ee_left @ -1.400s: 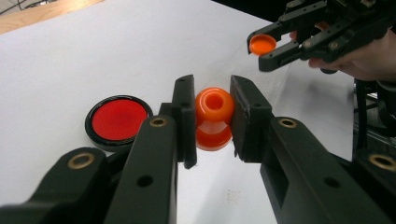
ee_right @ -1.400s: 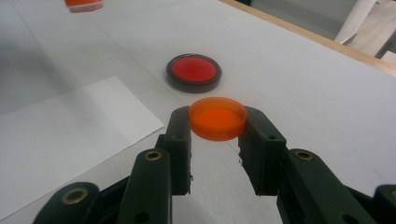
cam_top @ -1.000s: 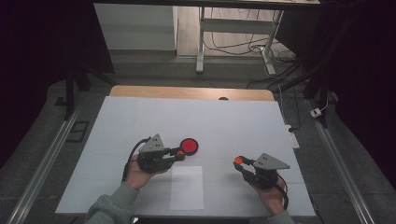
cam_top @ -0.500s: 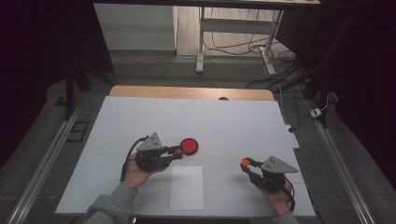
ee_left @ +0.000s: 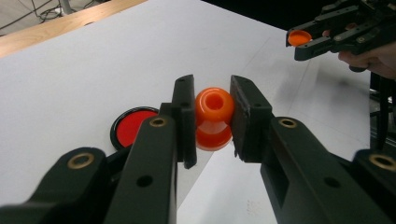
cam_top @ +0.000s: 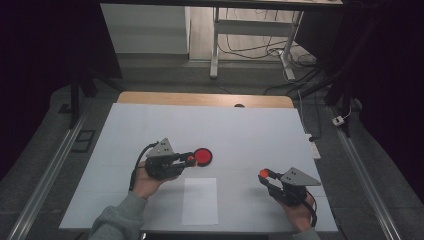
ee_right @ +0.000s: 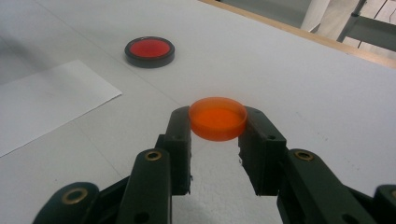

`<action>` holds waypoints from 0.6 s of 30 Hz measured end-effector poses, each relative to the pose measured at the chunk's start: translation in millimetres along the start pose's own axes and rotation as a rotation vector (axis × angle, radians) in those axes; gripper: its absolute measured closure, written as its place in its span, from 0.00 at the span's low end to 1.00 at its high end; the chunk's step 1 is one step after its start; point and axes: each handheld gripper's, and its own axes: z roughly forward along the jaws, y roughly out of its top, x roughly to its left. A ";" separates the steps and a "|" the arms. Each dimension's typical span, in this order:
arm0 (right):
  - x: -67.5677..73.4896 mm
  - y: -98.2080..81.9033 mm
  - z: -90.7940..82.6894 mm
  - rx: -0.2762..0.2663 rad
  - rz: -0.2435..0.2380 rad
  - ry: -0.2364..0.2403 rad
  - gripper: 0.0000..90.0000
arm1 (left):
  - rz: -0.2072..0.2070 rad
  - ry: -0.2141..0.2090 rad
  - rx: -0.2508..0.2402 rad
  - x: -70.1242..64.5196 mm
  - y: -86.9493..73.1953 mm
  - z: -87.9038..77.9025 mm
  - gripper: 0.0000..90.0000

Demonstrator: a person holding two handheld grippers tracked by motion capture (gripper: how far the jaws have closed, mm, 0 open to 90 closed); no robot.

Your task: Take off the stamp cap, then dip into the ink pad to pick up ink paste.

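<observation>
left hand-held gripper point(ee_left: 212, 116) pinches orange bottle point(ee_left: 214, 118), frame centre. right hand-held gripper point(ee_right: 217, 128) pinches orange cap point(ee_right: 217, 118), centre; red disc point(ee_right: 149, 51) upper left on bench point(ee_right: 289, 70).

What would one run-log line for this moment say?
left gripper: shut on orange bottle | right gripper: shut on orange cap | red disc: on table | white sheet: untouched
</observation>
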 end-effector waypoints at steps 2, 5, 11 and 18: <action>0.2 0.1 0.0 0.000 -0.002 0.002 0.72 | -0.007 -0.002 -0.001 1.3 0.6 1.2 0.80; 0.9 0.2 -0.2 -0.003 -0.006 0.005 0.72 | -0.014 -0.006 0.001 3.4 1.3 4.3 0.80; 1.2 0.0 0.3 0.003 -0.004 0.008 0.72 | -0.020 0.005 0.011 7.3 2.4 9.0 0.80; 0.6 0.9 0.9 -0.004 -0.006 0.014 0.72 | -0.018 0.011 0.020 8.9 4.5 14.7 0.80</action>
